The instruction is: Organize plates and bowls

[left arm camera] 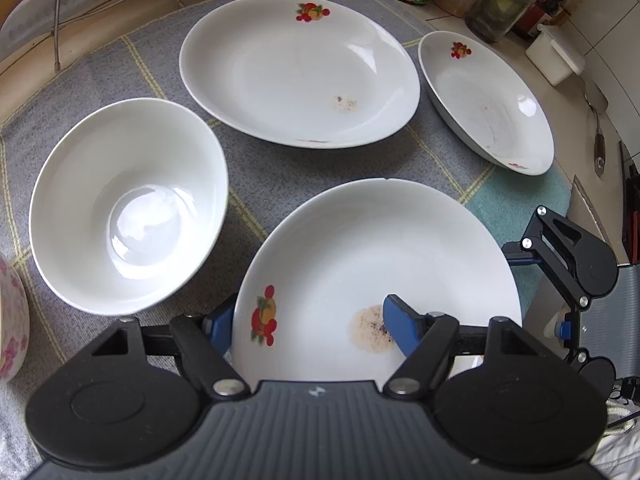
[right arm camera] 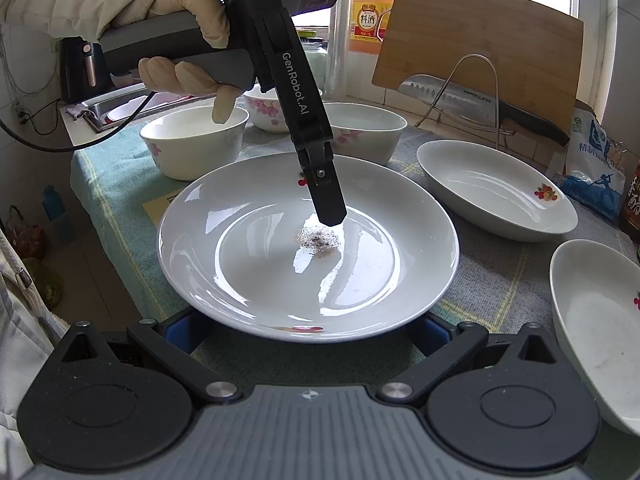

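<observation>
The left gripper (left arm camera: 316,330) straddles the near rim of a soiled white plate (left arm camera: 376,264): one blue finger (left arm camera: 218,326) sits outside the rim, the other blue finger (left arm camera: 400,328) lies over the inside, just beside a brown speckled stain (left arm camera: 372,330). Its jaws look closed across the rim, grasping the plate, though the contact under the rim is hidden. The right gripper (right arm camera: 308,330) faces the plate from the opposite edge, jaws spread wide, released, with the rim lying between its blue pads but not visibly touched. So the left hand (right arm camera: 188,36), in a pale glove, seems better placed to lift. The plate is round, with no long axis. Beyond it on the grey checked cloth (left arm camera: 264,176) sit a plain white bowl (left arm camera: 128,204), a larger fruit-printed plate (left arm camera: 300,68), and a smaller deep plate (left arm camera: 486,100), all apart from each other. Furthest away stand jars and bottles (left arm camera: 498,0) against a tiled wall.
</observation>
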`<state>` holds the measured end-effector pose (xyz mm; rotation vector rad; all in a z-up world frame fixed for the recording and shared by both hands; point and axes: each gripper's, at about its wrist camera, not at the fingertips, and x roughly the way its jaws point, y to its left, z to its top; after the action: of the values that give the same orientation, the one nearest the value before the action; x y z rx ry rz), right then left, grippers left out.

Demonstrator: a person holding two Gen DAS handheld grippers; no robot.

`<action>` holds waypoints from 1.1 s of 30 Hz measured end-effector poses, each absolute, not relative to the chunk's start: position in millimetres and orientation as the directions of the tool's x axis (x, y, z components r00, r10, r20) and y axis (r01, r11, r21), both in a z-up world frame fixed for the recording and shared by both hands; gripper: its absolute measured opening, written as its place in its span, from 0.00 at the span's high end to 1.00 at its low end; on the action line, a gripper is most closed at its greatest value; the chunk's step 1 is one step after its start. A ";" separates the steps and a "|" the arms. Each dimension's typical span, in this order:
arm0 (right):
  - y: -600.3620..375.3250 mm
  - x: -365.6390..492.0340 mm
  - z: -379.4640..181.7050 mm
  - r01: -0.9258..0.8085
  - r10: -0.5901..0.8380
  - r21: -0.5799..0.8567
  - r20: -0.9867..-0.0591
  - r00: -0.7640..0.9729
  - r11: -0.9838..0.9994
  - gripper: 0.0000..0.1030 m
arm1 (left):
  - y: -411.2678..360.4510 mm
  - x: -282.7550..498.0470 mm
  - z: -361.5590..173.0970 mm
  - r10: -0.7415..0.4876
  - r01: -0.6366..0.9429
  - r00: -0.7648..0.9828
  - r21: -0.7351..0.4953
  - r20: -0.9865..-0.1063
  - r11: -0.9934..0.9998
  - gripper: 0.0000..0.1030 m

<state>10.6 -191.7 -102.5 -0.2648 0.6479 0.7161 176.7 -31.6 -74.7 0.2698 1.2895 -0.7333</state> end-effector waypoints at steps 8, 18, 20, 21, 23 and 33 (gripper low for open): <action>-193.3 10.1 -97.4 -0.682 0.528 0.000 -0.633 0.567 0.732 0.00 | -29.6 175.2 -66.2 -0.356 0.625 0.105 -0.217 -0.928 0.750 0.28; -201.3 13.6 -84.5 -0.686 0.532 0.000 -0.632 0.564 0.727 0.00 | -37.1 172.2 -45.7 -0.371 0.636 0.135 -0.206 -0.919 0.743 0.28; -203.5 14.8 -81.9 -0.685 0.531 -0.001 -0.630 0.566 0.729 0.00 | -39.3 172.4 -42.4 -0.375 0.640 0.142 -0.204 -0.916 0.741 0.28; -204.7 15.4 -80.2 -0.684 0.530 -0.003 -0.629 0.568 0.729 0.00 | -43.0 172.8 -40.4 -0.375 0.640 0.146 -0.202 -0.915 0.741 0.28; -207.0 16.1 -77.6 -0.682 0.528 -0.007 -0.627 0.573 0.731 0.00 | -46.1 173.5 -37.0 -0.378 0.645 0.151 -0.198 -0.914 0.738 0.28; -225.3 20.5 -68.3 -0.648 0.495 -0.021 -0.627 0.602 0.761 0.00 | -82.7 184.3 -29.6 -0.398 0.682 0.154 -0.194 -0.904 0.705 0.28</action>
<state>20.5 -225.3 -68.3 -0.2582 0.6413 0.6707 184.3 -82.7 -29.6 0.2872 1.1830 -0.7887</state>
